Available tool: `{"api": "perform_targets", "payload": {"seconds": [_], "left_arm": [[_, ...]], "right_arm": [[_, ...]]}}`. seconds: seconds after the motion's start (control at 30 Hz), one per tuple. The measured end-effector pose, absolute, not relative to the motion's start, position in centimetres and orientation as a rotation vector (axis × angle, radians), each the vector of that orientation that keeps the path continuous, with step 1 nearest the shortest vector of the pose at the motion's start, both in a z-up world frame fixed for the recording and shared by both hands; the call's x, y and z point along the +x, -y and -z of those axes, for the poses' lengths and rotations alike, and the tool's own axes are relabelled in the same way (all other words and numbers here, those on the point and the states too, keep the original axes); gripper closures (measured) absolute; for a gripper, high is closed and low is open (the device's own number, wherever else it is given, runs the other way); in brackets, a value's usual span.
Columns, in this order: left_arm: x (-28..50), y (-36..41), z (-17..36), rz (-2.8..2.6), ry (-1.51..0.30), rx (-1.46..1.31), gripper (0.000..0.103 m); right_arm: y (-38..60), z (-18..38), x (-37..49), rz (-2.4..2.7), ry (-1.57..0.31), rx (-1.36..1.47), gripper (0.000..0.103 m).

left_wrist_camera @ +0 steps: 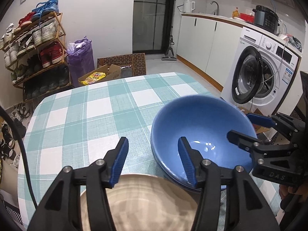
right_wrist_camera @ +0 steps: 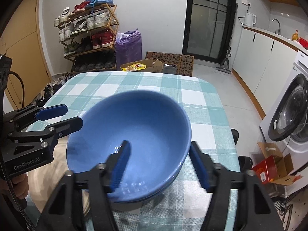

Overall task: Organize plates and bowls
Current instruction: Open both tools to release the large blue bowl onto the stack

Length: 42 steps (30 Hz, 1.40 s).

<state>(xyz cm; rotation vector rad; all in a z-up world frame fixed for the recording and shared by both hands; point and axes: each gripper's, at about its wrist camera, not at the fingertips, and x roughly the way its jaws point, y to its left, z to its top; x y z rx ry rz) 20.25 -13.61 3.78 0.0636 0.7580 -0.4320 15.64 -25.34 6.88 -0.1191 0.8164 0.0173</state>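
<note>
A glossy blue ceramic bowl sits on the teal-and-white checked tablecloth, seemingly nested in a second blue bowl whose rim shows beneath it. The right gripper straddles its near rim, fingers apart, one blue pad inside and one outside, not pressing. Just left, the left gripper hangs spread wide above a beige round plate touching the bowls.
</note>
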Motion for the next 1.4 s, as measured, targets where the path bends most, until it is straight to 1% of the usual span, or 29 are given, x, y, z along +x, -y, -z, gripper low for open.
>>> {"api": "perform_targets", "payload": {"seconds": [0.07,0.13,0.4,0.5,0.57,0.6,0.7,0.8,1.27,1.4], "left_arm": [[20.4,13.5,-3.7,0.428,-0.765,0.058,0.049],[20.5,13.4,-3.6,0.421,-0.770,0.054,0.049],[20.3,13.6,-3.3,0.426,-0.783,0.056,0.047],[20.2,13.6,-3.3,0.426,-0.783,0.055,0.041],[20.1,13.6,-3.2,0.429,-0.785,0.051,0.033],[20.1,13.6,-3.1,0.429,-0.783,0.048,0.027],[20.0,13.5,-3.1,0.434,-0.778,0.037,0.024],[20.1,13.4,-3.1,0.436,-0.779,0.014,0.018],[20.7,13.5,-2.3,0.460,-0.853,-0.077,0.018],[21.1,13.4,-2.2,0.457,-0.864,-0.116,0.018]], "right_arm": [[25.6,-7.0,15.4,-0.023,-0.806,-0.105,0.034],[26.0,-7.1,15.2,-0.030,-0.801,-0.087,0.027],[27.5,-6.9,14.3,-0.047,-0.787,-0.012,0.022],[28.2,-7.0,13.9,-0.048,-0.772,0.009,0.021],[28.5,-6.9,13.6,-0.054,-0.766,0.028,0.021],[28.6,-6.8,13.5,-0.059,-0.765,0.039,0.021],[29.1,-6.6,13.2,-0.076,-0.757,0.078,0.020],[29.8,-6.3,13.1,-0.090,-0.754,0.129,0.020],[31.3,-4.6,13.5,-0.092,-0.763,0.273,0.020],[31.0,-4.2,13.6,-0.103,-0.798,0.249,0.020]]}}
